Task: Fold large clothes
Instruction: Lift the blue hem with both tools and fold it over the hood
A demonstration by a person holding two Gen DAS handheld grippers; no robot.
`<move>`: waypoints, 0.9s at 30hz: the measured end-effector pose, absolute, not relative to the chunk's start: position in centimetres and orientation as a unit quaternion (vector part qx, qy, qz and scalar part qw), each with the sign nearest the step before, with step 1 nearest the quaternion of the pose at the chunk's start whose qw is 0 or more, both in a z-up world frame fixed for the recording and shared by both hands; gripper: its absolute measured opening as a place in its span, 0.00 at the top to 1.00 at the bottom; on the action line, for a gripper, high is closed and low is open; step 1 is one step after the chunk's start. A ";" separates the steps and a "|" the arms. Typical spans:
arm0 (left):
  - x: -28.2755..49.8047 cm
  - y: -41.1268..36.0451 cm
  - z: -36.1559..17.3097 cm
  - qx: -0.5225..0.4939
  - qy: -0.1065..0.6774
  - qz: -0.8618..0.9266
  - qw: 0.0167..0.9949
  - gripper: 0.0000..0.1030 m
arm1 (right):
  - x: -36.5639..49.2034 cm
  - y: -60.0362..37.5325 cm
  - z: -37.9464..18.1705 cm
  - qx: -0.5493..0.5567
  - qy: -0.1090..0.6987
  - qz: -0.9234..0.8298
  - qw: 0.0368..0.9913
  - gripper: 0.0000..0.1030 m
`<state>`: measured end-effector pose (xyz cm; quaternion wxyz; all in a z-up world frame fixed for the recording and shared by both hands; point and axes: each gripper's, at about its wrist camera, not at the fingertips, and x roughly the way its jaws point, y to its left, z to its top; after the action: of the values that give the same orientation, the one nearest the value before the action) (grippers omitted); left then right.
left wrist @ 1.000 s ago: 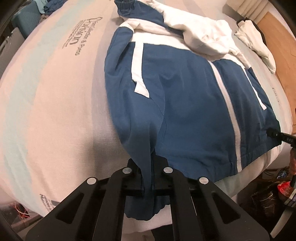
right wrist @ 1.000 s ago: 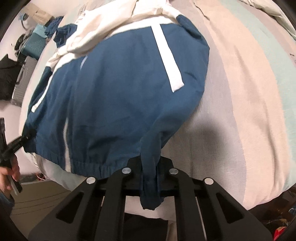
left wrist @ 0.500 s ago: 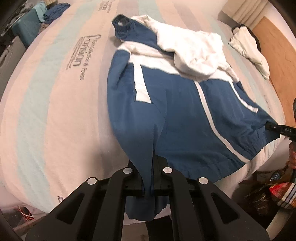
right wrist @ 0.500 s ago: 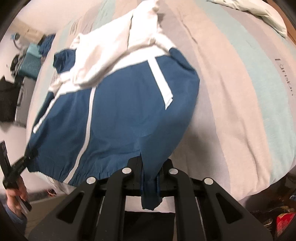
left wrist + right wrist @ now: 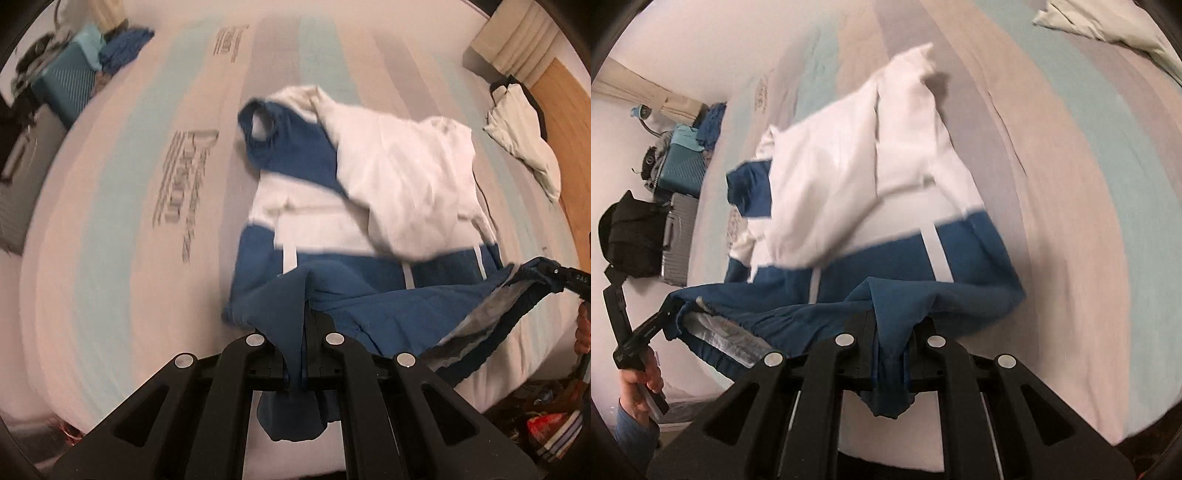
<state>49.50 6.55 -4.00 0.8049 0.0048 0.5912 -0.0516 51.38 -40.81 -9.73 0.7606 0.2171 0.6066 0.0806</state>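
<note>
Both of my grippers are clamped tight, jaws nearly together, each pinching a corner of the hem of one blue-and-white jacket (image 5: 325, 295). Between my left gripper (image 5: 299, 354) fingers a fold of blue cloth stands up, with a tail of it hanging below the jaws; my right gripper (image 5: 890, 350) grips the other hem corner the same way. In the left view I see my right gripper's tip (image 5: 565, 275) at the far hem corner, and in the right view my left gripper (image 5: 646, 332) with my hand (image 5: 639, 387) on its handle. The hem is lifted off the striped mattress (image 5: 110, 221) and sags between the two grips, showing grey lining; the jacket's white upper part and its one blue cuff lie flat toward the middle of the bed. Bare mattress lies on both sides of the jacket and beyond it. One pale garment (image 5: 524, 133) lies near the bed's far right edge, well apart. Off the left edge stand one teal suitcase (image 5: 70, 88) and a grey one (image 5: 677, 240), with loose clothes heaped about them.
</note>
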 end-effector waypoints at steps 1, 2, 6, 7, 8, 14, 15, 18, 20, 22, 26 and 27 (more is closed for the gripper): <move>50.8 6.0 -3.7 0.008 0.591 -0.053 0.805 0.98 | 52.7 -41.0 -9.5 0.216 0.605 0.085 0.762 0.94; 51.7 5.7 -3.5 0.010 0.590 -0.053 0.806 0.98 | 53.5 -41.2 -9.4 0.214 0.604 0.086 0.763 0.94; 56.3 4.7 -3.3 0.022 0.588 -0.058 0.806 0.98 | 57.8 -41.7 -9.3 0.206 0.605 0.090 0.764 0.94; 57.5 4.4 -3.3 0.027 0.587 -0.060 0.807 0.98 | 59.3 -41.8 -9.2 0.202 0.603 0.089 0.767 0.94; 59.0 4.2 -3.3 0.030 0.585 -0.063 0.808 0.98 | 60.2 -41.8 -9.2 0.198 0.602 0.088 0.769 0.94; 67.9 4.4 -4.4 0.017 0.577 -0.077 0.813 0.98 | 67.4 -42.0 -8.8 0.176 0.591 0.069 0.784 0.94; 68.9 4.6 -4.6 0.015 0.577 -0.078 0.813 0.98 | 68.8 -41.8 -8.9 0.175 0.592 0.065 0.784 0.94; 72.6 4.7 -5.7 0.013 0.575 -0.082 0.814 0.98 | 72.2 -41.4 -9.2 0.165 0.583 0.042 0.795 0.94; 74.8 4.7 -6.4 0.011 0.575 -0.082 0.814 0.98 | 74.6 -40.8 -9.4 0.150 0.576 0.025 0.803 0.94; 77.1 4.6 -7.0 0.015 0.568 -0.079 0.819 0.98 | 76.6 -40.5 -10.0 0.144 0.575 0.012 0.806 0.94; 80.4 4.0 -8.8 0.028 0.564 -0.071 0.822 0.98 | 80.6 -39.8 -12.1 0.116 0.582 -0.010 0.805 0.94; 81.1 4.0 -9.4 0.028 0.565 -0.069 0.822 0.98 | 81.7 -39.6 -12.9 0.108 0.586 -0.019 0.803 0.94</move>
<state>81.08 3.98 -9.42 0.8218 0.0280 0.5649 -0.0692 81.66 -39.59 -12.89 0.8027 0.1077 0.5863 -0.0187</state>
